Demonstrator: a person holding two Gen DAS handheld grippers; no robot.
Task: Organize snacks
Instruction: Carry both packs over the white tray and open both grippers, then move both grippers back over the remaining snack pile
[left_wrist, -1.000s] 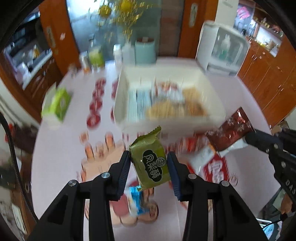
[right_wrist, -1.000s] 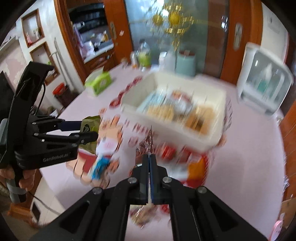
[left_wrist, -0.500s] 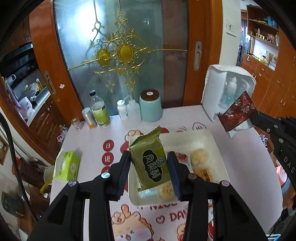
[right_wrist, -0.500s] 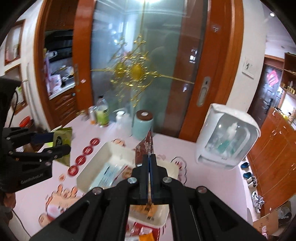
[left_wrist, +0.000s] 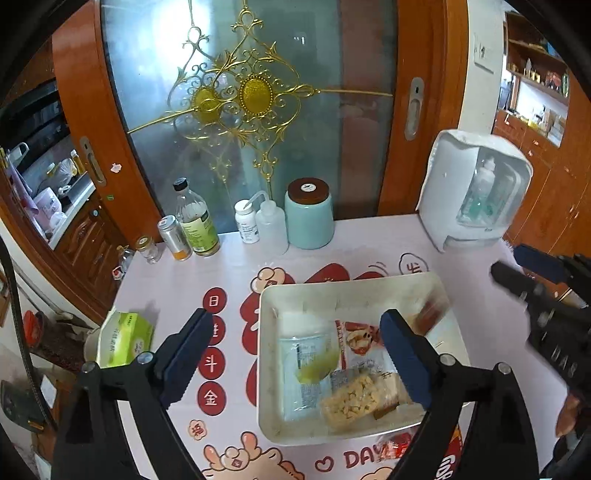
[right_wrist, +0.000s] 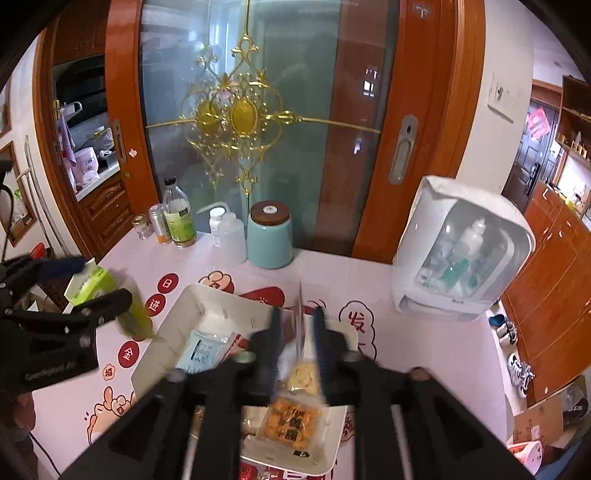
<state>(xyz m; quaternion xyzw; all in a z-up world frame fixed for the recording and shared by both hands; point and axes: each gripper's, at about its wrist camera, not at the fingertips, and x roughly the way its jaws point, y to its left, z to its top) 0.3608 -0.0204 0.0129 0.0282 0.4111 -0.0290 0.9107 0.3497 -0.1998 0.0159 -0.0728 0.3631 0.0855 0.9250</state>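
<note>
A white tray (left_wrist: 266, 332) holds several wrapped snacks on the pink patterned table. My left gripper (left_wrist: 295, 358) hovers over its left half with its jaws opening wide. A green snack packet (left_wrist: 318, 369) is a blur below them, loose and falling into the tray; the right wrist view shows the green packet (right_wrist: 136, 318) as a streak under the left gripper (right_wrist: 86, 286). My right gripper (right_wrist: 298, 332) hangs above the tray (right_wrist: 184, 308), its jaws opening. A dark red packet (right_wrist: 301, 314) stands edge-on between them with gaps on both sides, and the same red packet (left_wrist: 428, 314) shows blurred over the tray's right end.
At the back stand a teal jar (left_wrist: 309, 214), a squeeze bottle (left_wrist: 271, 225), a pill bottle (left_wrist: 246, 221), a glass bottle (left_wrist: 194, 218) and a can (left_wrist: 174, 238). A white cabinet (left_wrist: 476, 195) sits back right, a green tissue pack (left_wrist: 125, 339) at the left edge.
Both grippers have gone from shut to open above the tray. The green packet has left the left jaws and the dark red packet has come loose from the right ones.
</note>
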